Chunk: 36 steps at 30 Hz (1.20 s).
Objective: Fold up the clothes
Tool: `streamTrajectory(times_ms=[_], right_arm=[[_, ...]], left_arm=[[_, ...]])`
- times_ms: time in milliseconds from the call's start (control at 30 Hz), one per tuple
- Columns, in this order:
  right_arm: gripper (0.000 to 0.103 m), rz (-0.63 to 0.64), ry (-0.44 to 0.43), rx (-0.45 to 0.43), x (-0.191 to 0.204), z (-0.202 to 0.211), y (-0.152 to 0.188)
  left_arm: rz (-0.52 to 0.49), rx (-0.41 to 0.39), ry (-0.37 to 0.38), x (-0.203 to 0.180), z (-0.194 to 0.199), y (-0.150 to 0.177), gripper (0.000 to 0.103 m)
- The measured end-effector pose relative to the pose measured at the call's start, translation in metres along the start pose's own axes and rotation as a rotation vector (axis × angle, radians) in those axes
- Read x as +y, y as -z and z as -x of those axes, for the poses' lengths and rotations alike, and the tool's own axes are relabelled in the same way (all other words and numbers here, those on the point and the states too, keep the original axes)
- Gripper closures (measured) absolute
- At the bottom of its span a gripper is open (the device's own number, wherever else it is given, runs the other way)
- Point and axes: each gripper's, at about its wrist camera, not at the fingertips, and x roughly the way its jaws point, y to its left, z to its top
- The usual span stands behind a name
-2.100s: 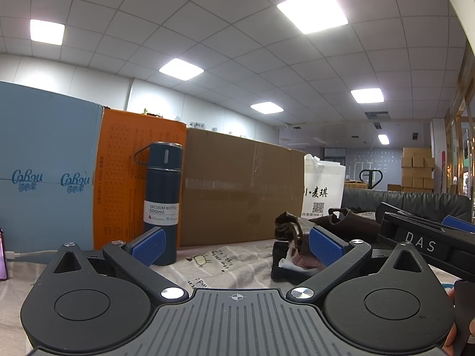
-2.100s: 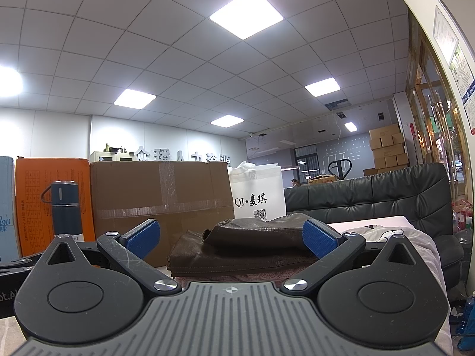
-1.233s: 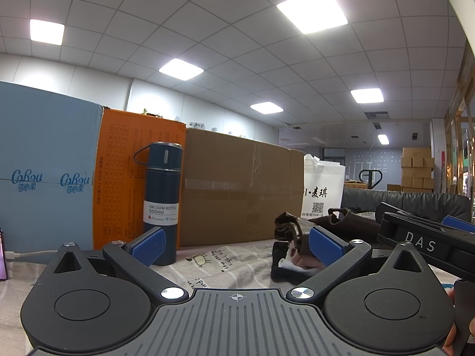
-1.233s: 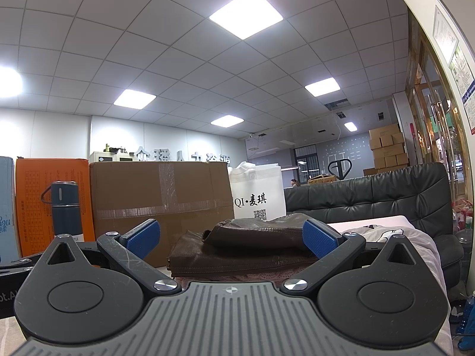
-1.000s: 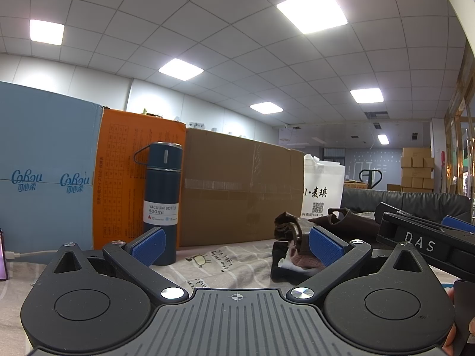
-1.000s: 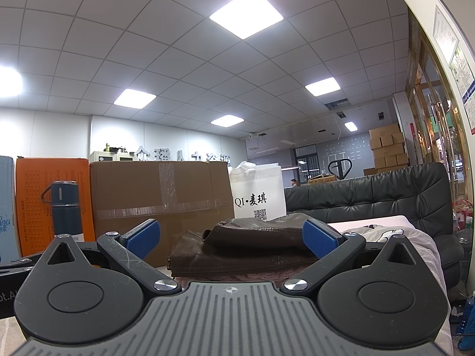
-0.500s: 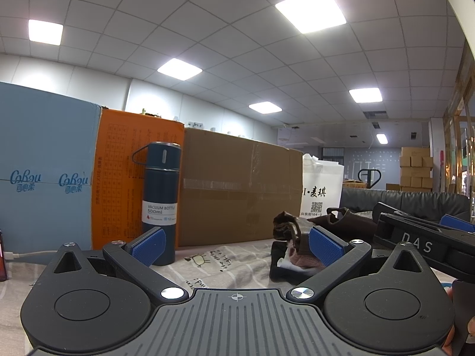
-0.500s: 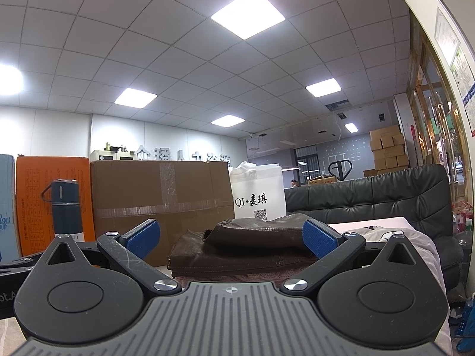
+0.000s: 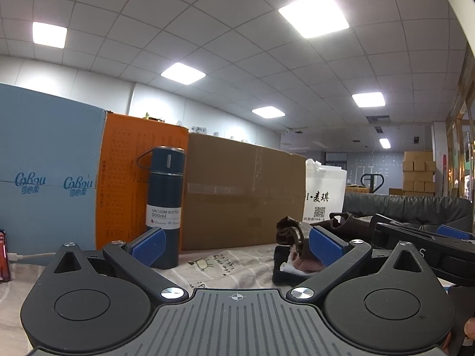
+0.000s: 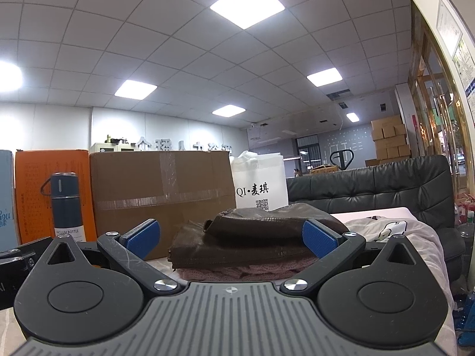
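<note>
Brown leather on top: a folded brown jacket lies on a pink knit at the far side of the tabletop, straight ahead of the right tongs. Those tongs are spread wide, blue pads apart, gripping nothing, hovering low and level. Right of the stack, a white printed shirt sprawls toward the black sofa.

Over on the left, same story: left tongs gaping, empty, pointed across a grey printed cloth spread on the tabletop. Just beyond the right pad sits a small dark bundle of clothing, brown on top, white and pink showing underneath. A dark blue flask stands upright just behind the left pad, backed by an orange box, a blue box and a big cardboard box. White paper bag at the end of that row. The right tongs' black body juts in at the right edge of the left view, with a fingertip at the bottom corner.
</note>
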Motion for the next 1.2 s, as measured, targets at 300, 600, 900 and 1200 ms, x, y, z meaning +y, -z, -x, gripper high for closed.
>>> streamTrajectory(times_ms=[300, 600, 900, 1200], right_arm=[[0.000, -0.020, 0.009, -0.008, -0.001, -0.001, -0.001], [0.000, -0.028, 0.005, -0.009, -0.002, -0.001, 0.000], [0.000, -0.039, -0.009, -0.006, -0.004, -0.001, 0.000], [0.000, -0.044, -0.052, -0.047, -0.003, 0.007, -0.001]], left_arm=[[0.016, 0.001, 0.008, 0.003, 0.000, -0.001, 0.000], [0.012, -0.017, -0.002, 0.003, 0.003, -0.002, 0.000], [0.016, -0.030, -0.003, 0.005, 0.005, -0.002, 0.000], [0.046, -0.043, -0.040, 0.011, 0.010, -0.002, 0.000]])
